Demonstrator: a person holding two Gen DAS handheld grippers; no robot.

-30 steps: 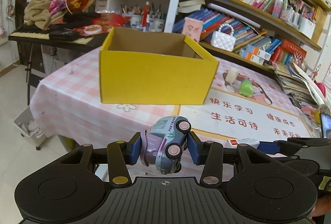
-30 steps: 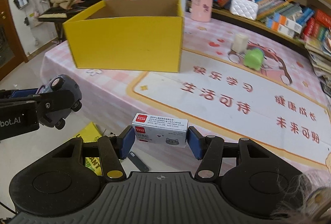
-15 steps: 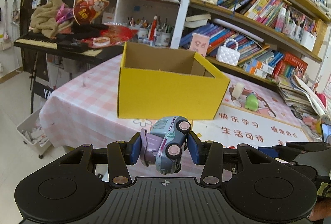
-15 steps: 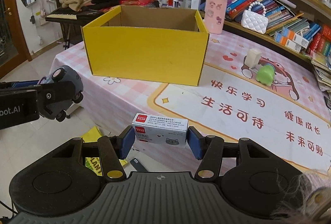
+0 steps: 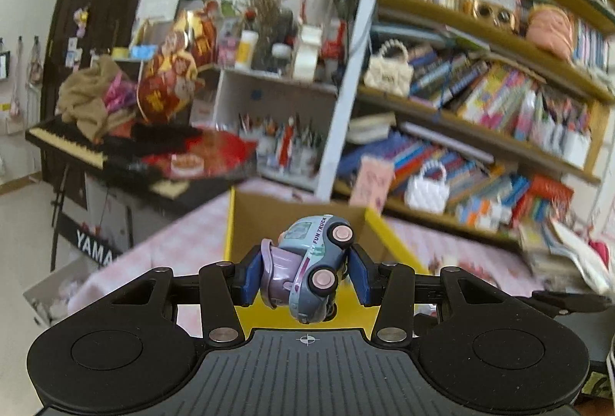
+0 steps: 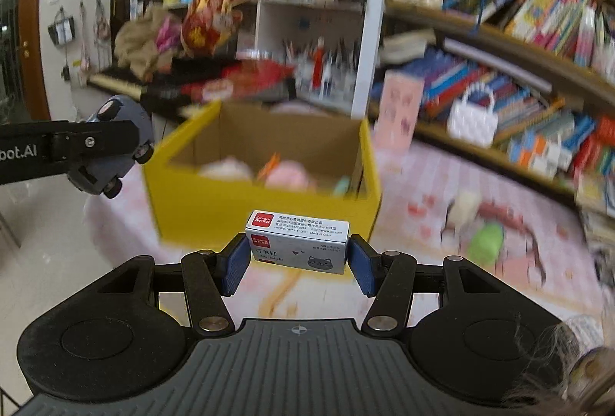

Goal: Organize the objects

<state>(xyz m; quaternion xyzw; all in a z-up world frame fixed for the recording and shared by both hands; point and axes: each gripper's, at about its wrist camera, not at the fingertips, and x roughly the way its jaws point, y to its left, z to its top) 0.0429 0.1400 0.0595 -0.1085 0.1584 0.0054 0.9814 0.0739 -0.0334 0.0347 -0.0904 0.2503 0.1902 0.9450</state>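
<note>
Left tool (image 5: 305, 272) clenched on the toy car (image 5: 307, 268), right tool (image 6: 296, 262) gripping the staple box (image 6: 298, 241), both short of the yellow box (image 6: 265, 208): carry over its rim before letting go.

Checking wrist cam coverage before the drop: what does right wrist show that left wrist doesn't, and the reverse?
Right wrist only: the staple box clamped in the right gripper, blurred pink and orange items inside the yellow box, and a green toy on the table.
Left wrist only: the "FUN TRUCK" lettering on the toy car in the left gripper.
Both: yellow box, toy car, bookshelves.
</note>
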